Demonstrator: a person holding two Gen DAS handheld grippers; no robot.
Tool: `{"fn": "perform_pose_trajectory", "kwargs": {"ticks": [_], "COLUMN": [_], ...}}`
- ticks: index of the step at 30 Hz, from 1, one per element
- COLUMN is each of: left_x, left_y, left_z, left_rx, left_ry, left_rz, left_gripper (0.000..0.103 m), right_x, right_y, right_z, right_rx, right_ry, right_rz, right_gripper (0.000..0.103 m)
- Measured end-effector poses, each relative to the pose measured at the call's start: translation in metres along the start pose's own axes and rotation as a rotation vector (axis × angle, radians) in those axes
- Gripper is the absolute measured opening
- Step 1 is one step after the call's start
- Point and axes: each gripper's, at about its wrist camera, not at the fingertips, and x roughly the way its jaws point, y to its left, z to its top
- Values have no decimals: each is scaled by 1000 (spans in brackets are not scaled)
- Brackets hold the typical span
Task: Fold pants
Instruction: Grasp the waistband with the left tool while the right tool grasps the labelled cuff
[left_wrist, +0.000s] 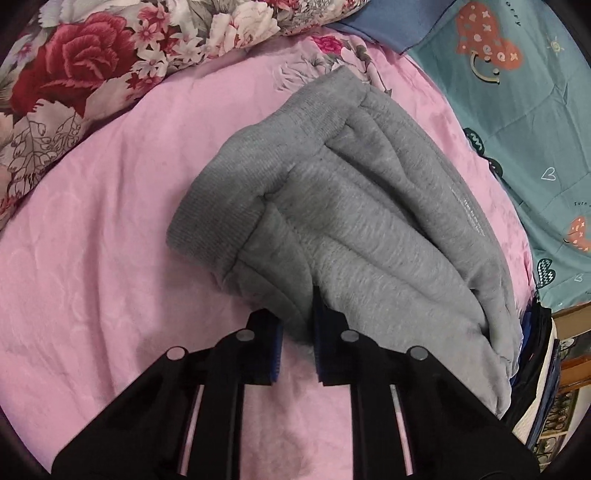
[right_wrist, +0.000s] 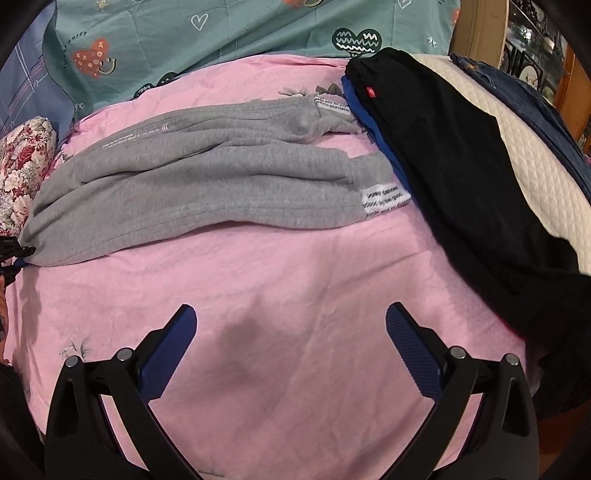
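The grey pants (right_wrist: 207, 177) lay stretched across the pink sheet (right_wrist: 295, 288), waistband (left_wrist: 236, 177) at one end, cuffs (right_wrist: 384, 192) by the black garment (right_wrist: 461, 177). The left gripper (left_wrist: 297, 332) pinched the waist end; the right gripper (right_wrist: 291, 339), jaws spread and empty, hovered short of the legs' middle, nearer the cuffs

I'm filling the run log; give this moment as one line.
left gripper: jaws shut on grey pants waist | right gripper: open, empty, above pink sheet
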Motion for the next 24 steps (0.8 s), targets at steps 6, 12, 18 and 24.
{"fn": "perform_pose_trajectory", "kwargs": {"ticks": [6,12,18,24], "left_x": [-31,-25,-17,-24], "left_y": [4,11,14,12], "left_z": [-17,-18,-15,-18], "left_rx": [2,21,25,24], "left_ry": [-123,-106,-80,-101], "left_rz": [-39,-30,-25,-19], "left_gripper": [10,10,10,9], "right_x": [45,101,130,122], "right_y": [-54,-83,-84,-100], "right_z": [61,96,94,89], "right_rx": [159,255,305,388], "right_ry": [210,293,299,190], "right_rz": [139,93,92,197], "right_gripper": [102,102,92,23]}}
